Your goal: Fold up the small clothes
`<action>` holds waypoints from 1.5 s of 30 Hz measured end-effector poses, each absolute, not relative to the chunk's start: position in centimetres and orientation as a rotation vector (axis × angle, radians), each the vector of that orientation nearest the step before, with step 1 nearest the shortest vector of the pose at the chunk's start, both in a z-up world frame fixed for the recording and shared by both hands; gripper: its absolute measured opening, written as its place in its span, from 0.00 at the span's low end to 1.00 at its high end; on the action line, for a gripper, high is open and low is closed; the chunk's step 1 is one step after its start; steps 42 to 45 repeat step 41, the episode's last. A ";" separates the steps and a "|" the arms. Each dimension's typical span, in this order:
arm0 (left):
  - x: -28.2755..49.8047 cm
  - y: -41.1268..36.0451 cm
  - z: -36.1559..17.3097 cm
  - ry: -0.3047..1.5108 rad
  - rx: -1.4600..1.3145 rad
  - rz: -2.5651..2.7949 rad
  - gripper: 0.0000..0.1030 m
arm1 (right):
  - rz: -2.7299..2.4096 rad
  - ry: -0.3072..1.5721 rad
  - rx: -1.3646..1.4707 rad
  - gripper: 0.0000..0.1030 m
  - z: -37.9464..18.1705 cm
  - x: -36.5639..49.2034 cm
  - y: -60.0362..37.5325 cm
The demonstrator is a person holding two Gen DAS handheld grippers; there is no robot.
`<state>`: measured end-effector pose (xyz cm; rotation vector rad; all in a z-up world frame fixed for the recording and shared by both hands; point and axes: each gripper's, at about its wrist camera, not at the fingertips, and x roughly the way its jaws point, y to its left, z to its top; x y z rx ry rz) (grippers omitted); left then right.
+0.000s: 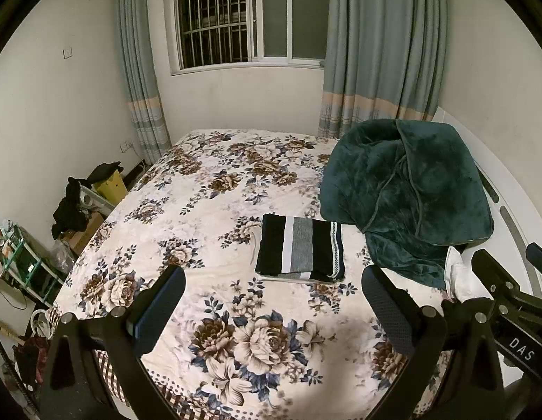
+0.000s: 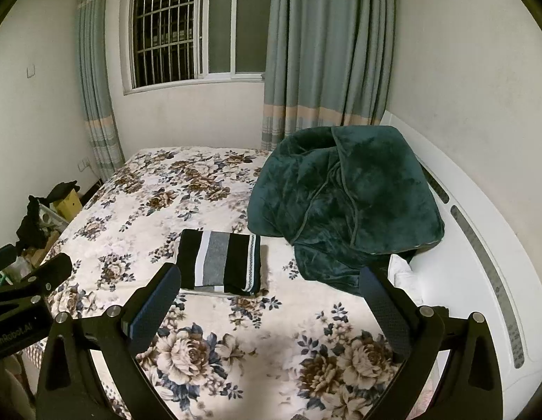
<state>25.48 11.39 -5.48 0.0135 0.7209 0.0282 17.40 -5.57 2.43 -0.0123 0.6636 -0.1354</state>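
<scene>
The striped garment (image 1: 300, 249) lies folded into a neat rectangle at the centre of the frame on the floral bed (image 1: 201, 210), just beside the green blanket (image 1: 407, 192); folding looks finished; left gripper (image 1: 274, 309) and right gripper (image 2: 271, 309) hang spread wide, empty, nothing more visibly awaiting folding.

The folded black, white and grey striped garment (image 1: 300, 250) lies flat on the floral-printed bed cover (image 1: 208, 210), near the bed's middle. The heaped dark green plush blanket (image 1: 407, 196) lies just right of the garment and extends behind it toward the white curved headboard (image 1: 515, 224) on the right. The barred window (image 1: 250, 17) stands behind the bed, between two grey-blue curtains (image 1: 382, 45). A cluttered floor area with boxes (image 1: 96, 206) lies left of the bed.
</scene>
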 end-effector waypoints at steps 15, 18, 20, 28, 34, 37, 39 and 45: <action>25.6 11.5 -5.4 0.720 0.015 0.025 1.00 | -0.137 0.661 -0.012 1.00 2.7 17.6 -5.1; 25.6 11.5 -5.4 0.720 0.015 0.026 1.00 | -0.139 0.660 -0.009 1.00 2.7 17.6 -5.0; 25.6 11.5 -5.4 0.720 0.014 0.028 1.00 | -0.141 0.658 -0.010 1.00 2.7 17.5 -5.1; 25.6 11.6 -5.4 0.720 0.012 0.026 1.00 | -0.143 0.658 -0.006 1.00 2.6 17.3 -5.2; 25.5 11.6 -5.4 0.721 0.013 0.028 1.00 | -0.146 0.660 -0.005 1.00 2.5 17.2 -5.1; 25.5 11.9 -5.1 0.721 0.014 0.033 1.00 | -0.145 0.660 -0.006 1.00 2.7 17.3 -4.9; 25.5 12.2 -4.9 0.717 0.017 0.040 1.00 | -0.143 0.661 -0.006 1.00 2.8 17.5 -4.7; 25.4 12.6 -4.5 0.711 0.016 0.044 1.00 | -0.144 0.659 -0.006 1.00 2.8 17.5 -4.7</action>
